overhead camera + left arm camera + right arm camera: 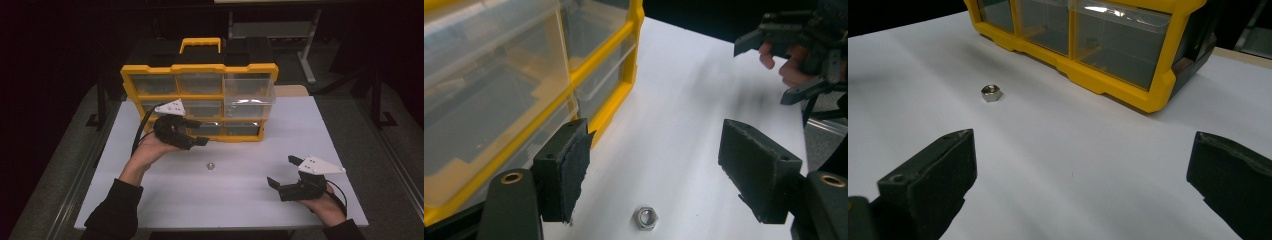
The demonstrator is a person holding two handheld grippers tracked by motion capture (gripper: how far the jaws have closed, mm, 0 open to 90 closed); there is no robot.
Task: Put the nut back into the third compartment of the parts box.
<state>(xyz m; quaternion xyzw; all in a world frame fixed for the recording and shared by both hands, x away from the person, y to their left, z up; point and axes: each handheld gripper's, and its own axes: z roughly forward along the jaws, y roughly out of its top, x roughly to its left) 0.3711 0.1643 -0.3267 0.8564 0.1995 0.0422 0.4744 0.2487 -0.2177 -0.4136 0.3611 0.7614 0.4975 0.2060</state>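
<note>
A small steel hex nut (210,165) lies on the white table (240,200), in front of a yellow drawer organiser (200,100) with clear drawers. One upper right drawer (249,97) is pulled out. My left gripper (198,132) hovers just in front of the organiser, above and left of the nut, jaws open and empty. In the left gripper view the nut (646,218) lies on the table low between the jaws, with my left gripper (655,167) above it. My right gripper (283,171) rests open and empty at the table's right front. The nut (991,93) lies ahead of its jaws, to the left.
The organiser (1098,45) stands at the table's back centre with a yellow carry handle (200,45) on top. The table's edges run close behind the right hand. Metal table legs and dark floor surround the table.
</note>
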